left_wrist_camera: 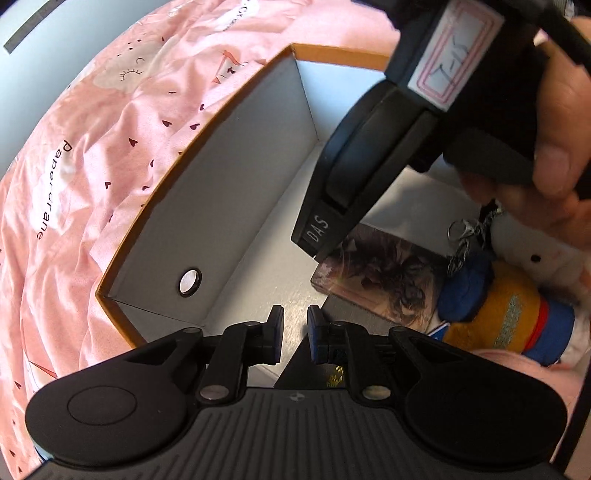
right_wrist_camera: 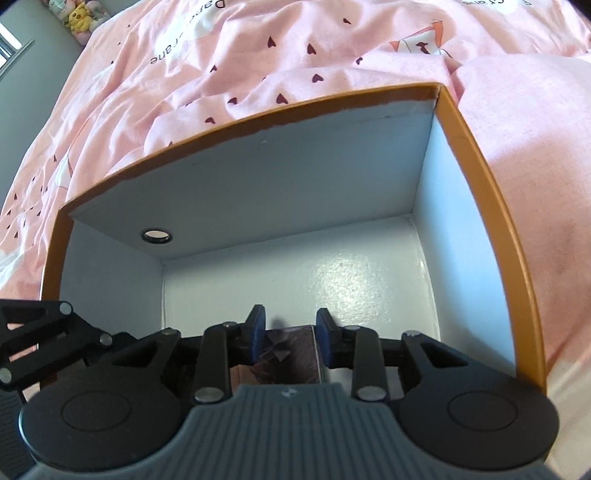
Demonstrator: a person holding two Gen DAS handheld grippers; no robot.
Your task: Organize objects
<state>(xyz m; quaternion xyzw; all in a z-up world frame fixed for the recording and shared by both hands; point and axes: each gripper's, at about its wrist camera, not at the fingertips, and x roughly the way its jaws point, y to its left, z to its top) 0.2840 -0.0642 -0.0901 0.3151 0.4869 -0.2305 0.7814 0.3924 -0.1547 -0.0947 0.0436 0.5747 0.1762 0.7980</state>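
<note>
An open cardboard box (left_wrist_camera: 207, 206) with orange rim and white inside lies on a pink bed; it also shows in the right wrist view (right_wrist_camera: 295, 177). Inside at the right lie a dark picture card (left_wrist_camera: 384, 273), a yellow-and-blue plush (left_wrist_camera: 506, 314) and a white plush (left_wrist_camera: 535, 251) with a key ring. My left gripper (left_wrist_camera: 295, 339) hovers over the box floor, jaws slightly apart and empty. My right gripper (right_wrist_camera: 288, 336) is inside the box, its pads (right_wrist_camera: 258, 332) on either side of the picture card (right_wrist_camera: 288, 354), whether touching it I cannot tell. The right gripper's body (left_wrist_camera: 369, 155) shows above the card.
A pink patterned bedsheet (left_wrist_camera: 92, 166) surrounds the box. A pink cushion (right_wrist_camera: 535, 147) lies right of the box. Plush toys (right_wrist_camera: 79, 18) sit far off at the upper left. A dark flat item (left_wrist_camera: 332, 369) lies under my left gripper.
</note>
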